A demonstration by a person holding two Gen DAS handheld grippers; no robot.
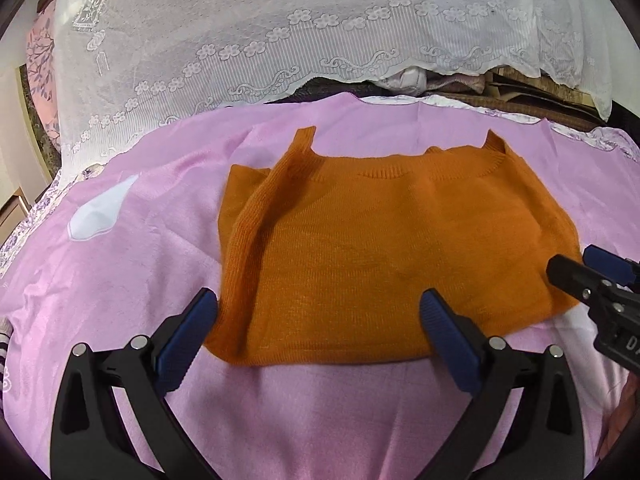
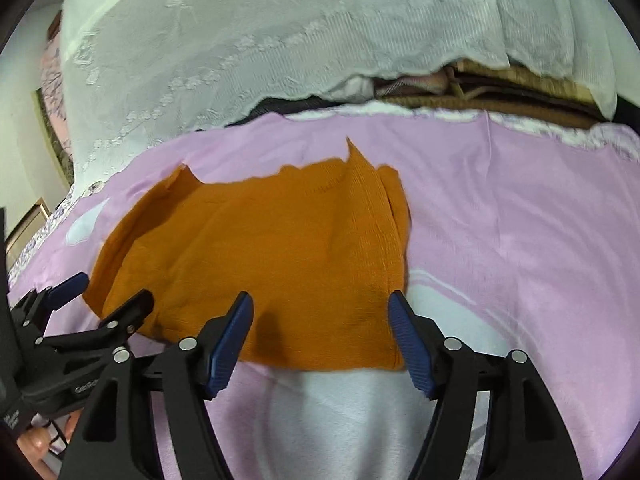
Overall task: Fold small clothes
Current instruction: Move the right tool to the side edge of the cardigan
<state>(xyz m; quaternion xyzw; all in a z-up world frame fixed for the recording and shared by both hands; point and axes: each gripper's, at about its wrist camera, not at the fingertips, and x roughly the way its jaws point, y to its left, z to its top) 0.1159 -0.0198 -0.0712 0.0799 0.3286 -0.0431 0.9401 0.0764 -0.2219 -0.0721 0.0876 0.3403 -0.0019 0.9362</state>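
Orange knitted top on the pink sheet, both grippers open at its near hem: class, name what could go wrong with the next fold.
1. The orange top lies on a loose pink sheet; a low pinch by the left gripper or right gripper may catch the sheet too.
2. The folded-in side flap sits loose and could flop open when the hem lifts.
3. Uneven lifting may skew the fold.
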